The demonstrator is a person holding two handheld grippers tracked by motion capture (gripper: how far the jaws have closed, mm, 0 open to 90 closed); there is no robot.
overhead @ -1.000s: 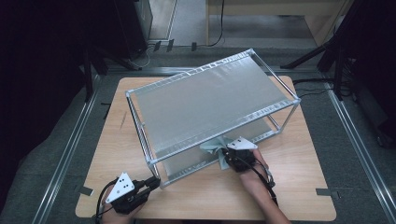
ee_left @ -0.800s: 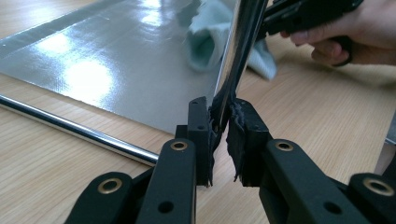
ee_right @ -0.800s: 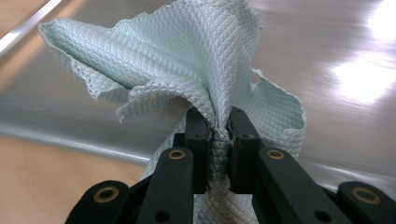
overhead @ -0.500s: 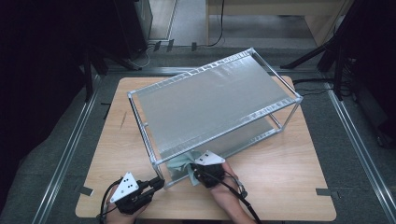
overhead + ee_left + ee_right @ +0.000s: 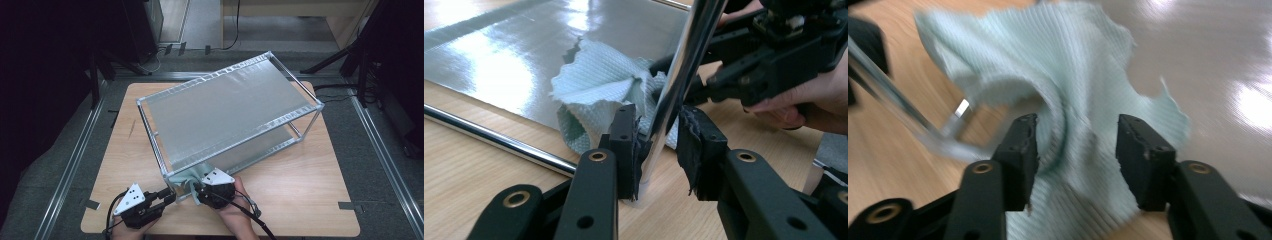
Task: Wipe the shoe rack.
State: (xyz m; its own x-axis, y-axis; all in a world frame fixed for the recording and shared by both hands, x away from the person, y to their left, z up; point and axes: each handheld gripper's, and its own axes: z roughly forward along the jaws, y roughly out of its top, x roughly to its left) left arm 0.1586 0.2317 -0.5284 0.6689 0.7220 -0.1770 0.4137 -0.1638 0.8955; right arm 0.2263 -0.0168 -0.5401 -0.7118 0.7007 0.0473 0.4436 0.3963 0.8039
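Observation:
A light green cloth (image 5: 186,176) lies crumpled on the lower shelf at the near corner of a chrome wire rack (image 5: 230,107). In the left gripper view the cloth (image 5: 596,85) sits just behind the corner post (image 5: 676,75). My left gripper (image 5: 171,196) (image 5: 659,125) straddles that post; its jaws have just been opening and a gap shows beside the post. My right gripper (image 5: 196,188) (image 5: 1079,130) has also just been opening, and its pads stand apart over the cloth (image 5: 1068,75), with a fold between them.
The rack stands askew on a wooden table (image 5: 300,195), its top shelf over most of the tabletop. Bare wood shows to the right of my hands and along the left side. Dark floor and metal rails surround the table.
My right gripper slid left along the rack's front edge to the near corner, dragging the cloth with it, then spread its jaws. The left gripper stayed by the post and loosened.

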